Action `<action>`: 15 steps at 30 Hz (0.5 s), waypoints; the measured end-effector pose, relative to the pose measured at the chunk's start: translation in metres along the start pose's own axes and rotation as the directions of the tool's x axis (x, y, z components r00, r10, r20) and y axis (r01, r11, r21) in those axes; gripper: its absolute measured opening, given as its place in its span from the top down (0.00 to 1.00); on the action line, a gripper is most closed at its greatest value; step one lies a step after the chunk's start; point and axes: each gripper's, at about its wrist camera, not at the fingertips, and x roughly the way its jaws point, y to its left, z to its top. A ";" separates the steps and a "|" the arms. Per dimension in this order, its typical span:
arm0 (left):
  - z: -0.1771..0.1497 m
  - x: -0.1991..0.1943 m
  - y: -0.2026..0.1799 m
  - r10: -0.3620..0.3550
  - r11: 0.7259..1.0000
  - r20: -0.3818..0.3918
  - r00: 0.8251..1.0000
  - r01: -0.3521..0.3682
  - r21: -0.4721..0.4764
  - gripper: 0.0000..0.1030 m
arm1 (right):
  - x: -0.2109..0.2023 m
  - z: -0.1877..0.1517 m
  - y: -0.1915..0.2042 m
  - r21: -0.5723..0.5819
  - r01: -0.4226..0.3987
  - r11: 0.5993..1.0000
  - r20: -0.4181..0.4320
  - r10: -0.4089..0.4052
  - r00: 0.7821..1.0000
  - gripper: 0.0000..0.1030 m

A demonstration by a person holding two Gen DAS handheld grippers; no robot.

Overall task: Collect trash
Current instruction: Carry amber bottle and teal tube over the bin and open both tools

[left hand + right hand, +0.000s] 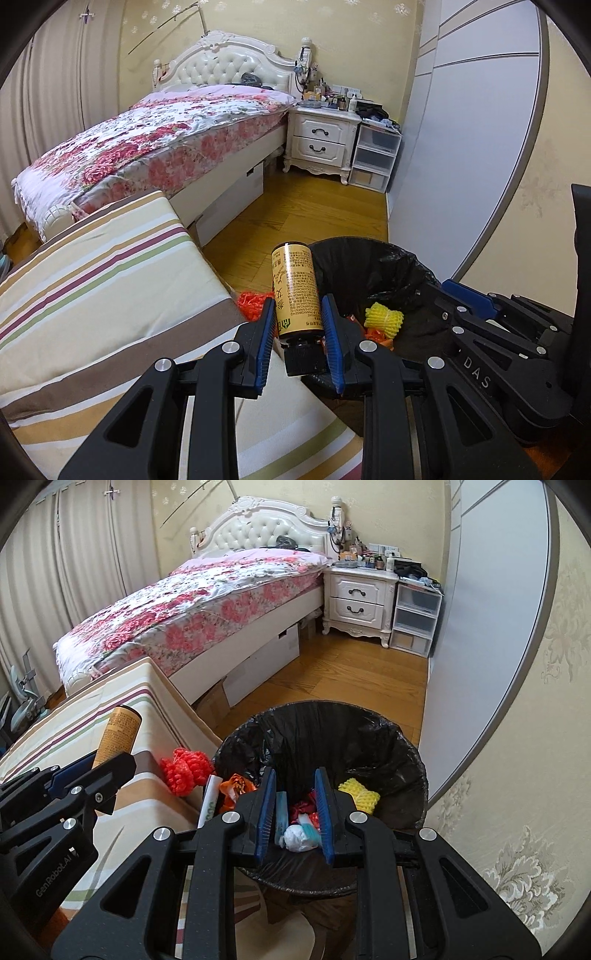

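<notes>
Left tongs (298, 321) clamp a gold bottle (295, 291) by the bin (406, 760) rim; right tongs (295, 801) sit clenched, holding nothing, over the bin's trash.

A gold bottle (295, 291) with a black cap (303, 357), printed in dark text, is held cap-down, leaning slightly, beside the black-lined trash bin (406, 746). Inside the bin lie yellow foam netting (359, 794), crumpled white paper (297, 837) and orange wrappers (236, 788). Red foam netting (186, 768) lies just outside its rim.

One gold bottle (295, 288), one bin (406, 753), two foam nets (186, 770), one bed (207, 609).
</notes>
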 end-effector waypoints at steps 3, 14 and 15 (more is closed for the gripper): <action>0.002 0.009 -0.003 0.000 1.000 -0.016 1.000 0.000 0.001 0.74 | 0.003 0.001 -0.003 0.007 0.006 1.000 -0.001 -0.006 1.000 0.79; 0.005 0.029 -0.016 0.017 1.000 -0.040 0.999 -0.016 0.024 0.74 | 0.007 0.001 -0.016 0.037 0.030 0.999 -0.003 -0.030 1.000 0.77; 0.006 0.030 -0.016 0.022 1.000 -0.039 0.999 -0.021 0.021 0.74 | 0.007 0.001 -0.017 0.041 0.032 0.999 -0.003 -0.032 0.999 0.77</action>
